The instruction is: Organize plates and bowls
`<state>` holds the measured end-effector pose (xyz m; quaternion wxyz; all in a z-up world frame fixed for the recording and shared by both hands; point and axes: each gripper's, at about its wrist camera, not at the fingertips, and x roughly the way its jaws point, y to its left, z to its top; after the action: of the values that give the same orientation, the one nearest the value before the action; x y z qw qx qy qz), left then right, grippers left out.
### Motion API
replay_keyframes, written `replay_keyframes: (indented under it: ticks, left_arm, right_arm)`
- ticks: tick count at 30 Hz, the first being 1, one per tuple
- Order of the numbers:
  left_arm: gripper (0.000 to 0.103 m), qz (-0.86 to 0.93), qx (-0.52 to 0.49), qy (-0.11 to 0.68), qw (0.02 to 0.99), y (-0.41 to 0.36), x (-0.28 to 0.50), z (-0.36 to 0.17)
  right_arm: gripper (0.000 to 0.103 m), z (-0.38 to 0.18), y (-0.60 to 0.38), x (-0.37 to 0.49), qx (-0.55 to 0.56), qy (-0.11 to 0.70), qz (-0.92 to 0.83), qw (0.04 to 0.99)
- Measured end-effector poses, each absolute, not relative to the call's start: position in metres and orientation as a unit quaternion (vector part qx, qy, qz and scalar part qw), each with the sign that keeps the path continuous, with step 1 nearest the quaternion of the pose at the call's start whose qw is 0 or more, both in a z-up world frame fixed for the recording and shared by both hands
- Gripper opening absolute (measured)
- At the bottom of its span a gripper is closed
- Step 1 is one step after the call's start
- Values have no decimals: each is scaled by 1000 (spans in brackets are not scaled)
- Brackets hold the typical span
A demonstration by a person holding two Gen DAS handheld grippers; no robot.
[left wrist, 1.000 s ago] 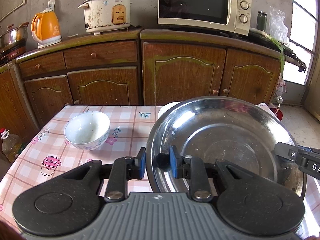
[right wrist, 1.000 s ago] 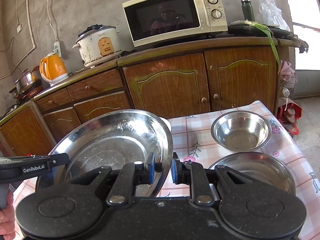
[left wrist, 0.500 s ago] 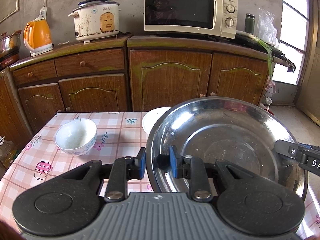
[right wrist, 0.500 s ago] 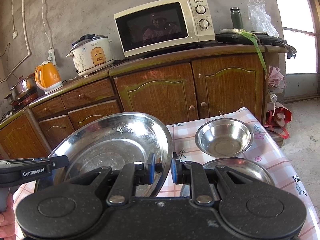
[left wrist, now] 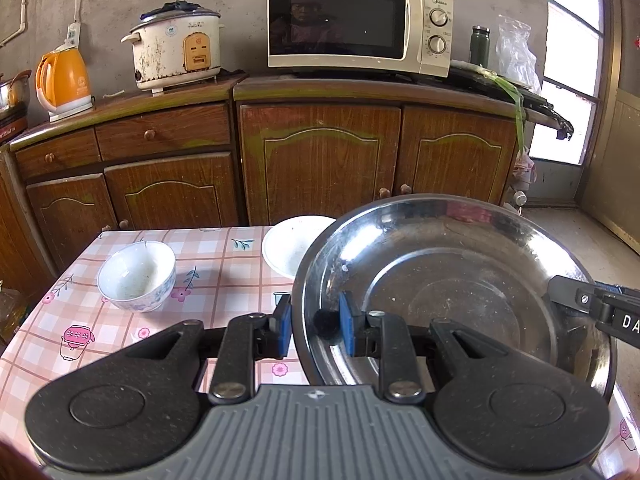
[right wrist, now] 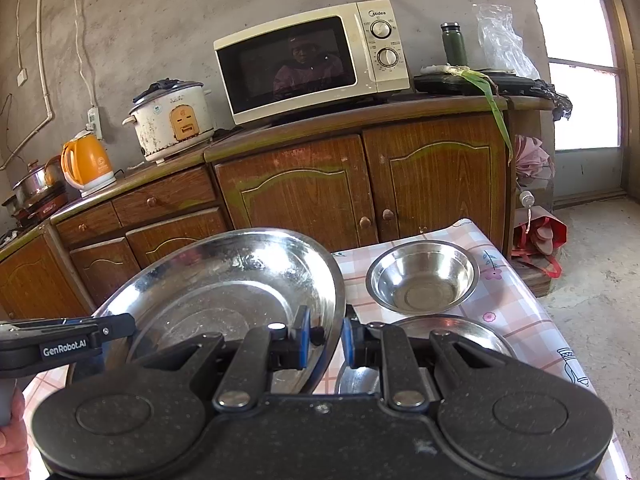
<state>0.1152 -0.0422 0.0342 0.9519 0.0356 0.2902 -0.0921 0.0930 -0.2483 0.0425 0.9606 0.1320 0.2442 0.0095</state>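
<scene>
A large steel plate point(left wrist: 460, 280) hangs above the table, held from both sides. My left gripper point(left wrist: 316, 322) is shut on its left rim, and my right gripper point(right wrist: 324, 338) is shut on its right rim point(right wrist: 240, 280). On the pink checked tablecloth point(left wrist: 208, 276) sit a white floral bowl point(left wrist: 136, 276) at the left and a white plate point(left wrist: 292, 246) partly hidden behind the steel plate. In the right wrist view a steel bowl point(right wrist: 422, 276) stands at the far right, with another steel plate point(right wrist: 452, 330) in front of it, partly behind my fingers.
Brown wooden cabinets point(left wrist: 320, 168) run close behind the table, carrying a microwave point(left wrist: 360, 24), a rice cooker point(left wrist: 176, 50) and an orange kettle point(left wrist: 64, 78). The table's right edge point(right wrist: 532, 304) drops to a bare floor. A hand point(right wrist: 12, 432) shows at the lower left.
Both grippers have drawn back from the cabinets with the steel plate still between them. The bowls and plates on the table look smaller and farther off.
</scene>
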Motion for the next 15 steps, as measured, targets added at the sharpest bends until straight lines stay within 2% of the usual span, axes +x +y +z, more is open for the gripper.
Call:
replay_keyframes:
  ticks: [15]
  left_arm:
    - [25,-99,39,288,952,-49,103,35]
  right_arm:
    - [22,47,-254,78,135,237,1,962]
